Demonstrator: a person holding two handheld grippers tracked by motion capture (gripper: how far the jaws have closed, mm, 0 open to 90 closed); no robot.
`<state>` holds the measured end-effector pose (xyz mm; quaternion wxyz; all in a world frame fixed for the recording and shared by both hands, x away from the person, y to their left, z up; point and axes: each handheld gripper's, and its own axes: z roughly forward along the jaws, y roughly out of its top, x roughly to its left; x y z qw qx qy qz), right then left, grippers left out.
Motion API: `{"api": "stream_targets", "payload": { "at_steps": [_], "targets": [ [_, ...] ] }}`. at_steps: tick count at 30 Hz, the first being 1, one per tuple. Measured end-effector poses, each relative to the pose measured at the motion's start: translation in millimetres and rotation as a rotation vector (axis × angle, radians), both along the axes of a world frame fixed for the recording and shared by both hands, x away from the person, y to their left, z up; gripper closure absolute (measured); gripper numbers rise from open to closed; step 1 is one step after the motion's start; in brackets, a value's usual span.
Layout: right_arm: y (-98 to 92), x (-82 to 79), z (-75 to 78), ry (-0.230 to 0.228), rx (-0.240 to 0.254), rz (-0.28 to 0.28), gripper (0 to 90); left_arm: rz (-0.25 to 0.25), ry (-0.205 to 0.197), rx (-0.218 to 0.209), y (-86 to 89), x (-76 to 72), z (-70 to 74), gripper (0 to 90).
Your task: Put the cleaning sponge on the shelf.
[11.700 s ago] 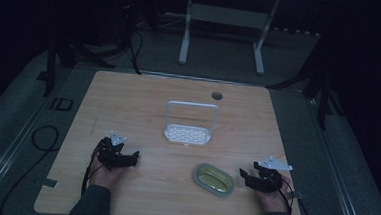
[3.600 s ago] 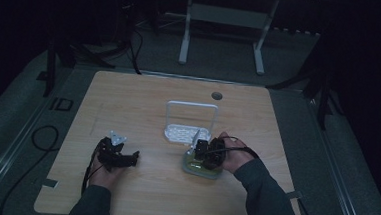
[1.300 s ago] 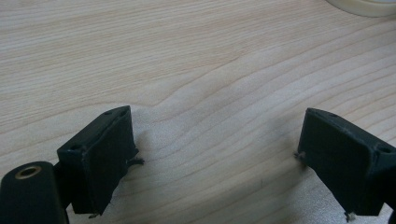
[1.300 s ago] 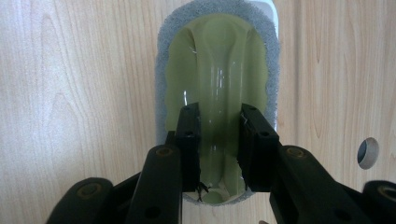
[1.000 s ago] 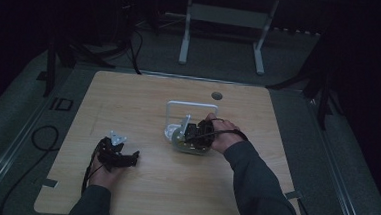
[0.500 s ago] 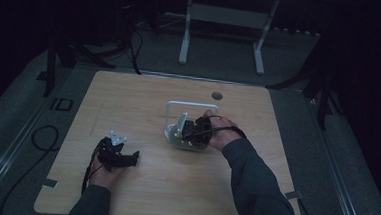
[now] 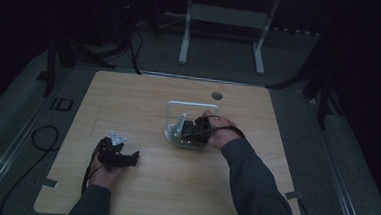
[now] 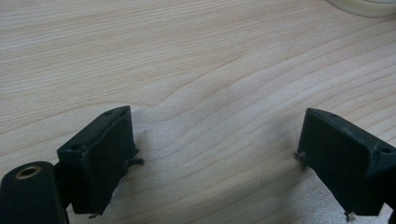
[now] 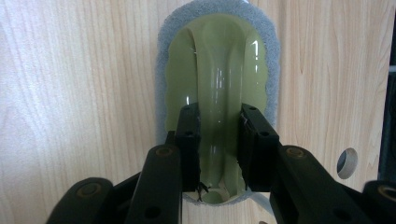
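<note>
Now the right gripper (image 9: pixel 218 144) pinches the raised handle of a green scrubber (image 9: pixel 219 84), holding it over the white rack (image 7: pixel 190 122) mid-table. Meanwhile the left gripper (image 8: pixel 219 161) rests wide open and empty on the wooden table (image 7: pixel 144 99).

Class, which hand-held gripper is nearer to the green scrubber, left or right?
Right. The right hand-held gripper is shut on the green scrubber's raised handle. The left hand-held gripper rests well away, open on bare table.

- I can read no text, label, brand or number anywhere: not on my table (image 7: pixel 143 104), nor on my tongs.
</note>
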<state>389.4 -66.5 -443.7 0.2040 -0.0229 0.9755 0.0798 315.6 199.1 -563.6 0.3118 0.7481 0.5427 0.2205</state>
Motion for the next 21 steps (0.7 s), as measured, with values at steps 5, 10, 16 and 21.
{"api": "stream_targets", "payload": {
  "at_steps": [5, 10, 16, 21],
  "targets": [
    [1.9, 3.6, -4.3, 0.004, -0.005, -0.002, 71.5, 0.0, 0.0, 0.001, 0.1, 0.0, 0.0, 10.9],
    [4.7, 7.5, -6.2, 0.006, -0.017, 0.0, 71.5, -0.001, 0.0, 0.001, 0.1, 0.0, 0.0, 10.9],
    [6.4, 10.5, -9.5, -0.007, -0.031, 0.005, 71.6, -0.001, 0.0, 0.0, 0.1, 0.0, 0.1, 10.9],
    [7.9, 12.7, -12.8, -0.018, -0.029, 0.005, 71.5, -0.001, 0.001, 0.001, 0.1, 0.0, 0.1, 10.9]
  ]
}}
